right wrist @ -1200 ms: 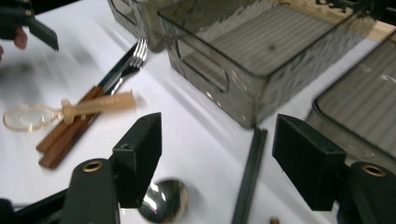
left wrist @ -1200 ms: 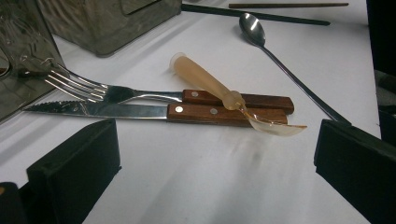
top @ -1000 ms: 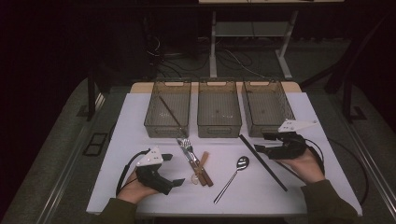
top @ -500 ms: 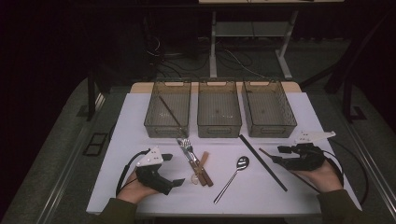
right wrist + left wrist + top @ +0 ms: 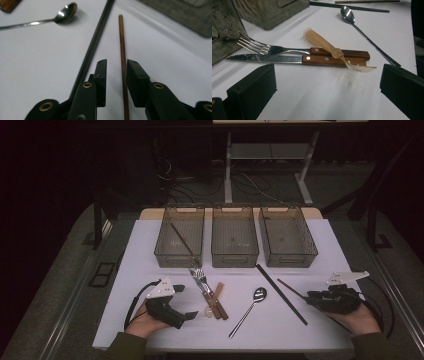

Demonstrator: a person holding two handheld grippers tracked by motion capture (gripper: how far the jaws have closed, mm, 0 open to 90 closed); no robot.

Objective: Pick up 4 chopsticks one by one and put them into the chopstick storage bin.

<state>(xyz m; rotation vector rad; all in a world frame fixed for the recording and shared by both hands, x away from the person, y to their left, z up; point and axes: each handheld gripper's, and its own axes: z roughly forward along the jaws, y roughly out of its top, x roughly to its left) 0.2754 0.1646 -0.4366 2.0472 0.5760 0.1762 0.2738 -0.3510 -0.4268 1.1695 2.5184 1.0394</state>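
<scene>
The thin brown wooden chopstick (image 5: 122,50) lies flat on the white counter (image 5: 320,250) at the lower right of the high view, just right of a long black chopstick (image 5: 281,293) lying alongside it. The right tool (image 5: 311,296) straddles its near end: in the right gripper view the stick runs up between the two black jaws, which have just been closing and now stand narrow around it with slim gaps left on both sides, not yet pinching.

A metal spoon (image 5: 248,310) rests at lower centre. Left of it, a fork (image 5: 274,49) and a wooden-handled serrated knife (image 5: 294,59) lie side by side, with a translucent amber plastic spoon (image 5: 332,50) across their handles. The left tool (image 5: 191,315) rests at lower left, jaws wide apart, pointing at that cluster. Three clear plastic bins (image 5: 234,249) line the upper middle.
</scene>
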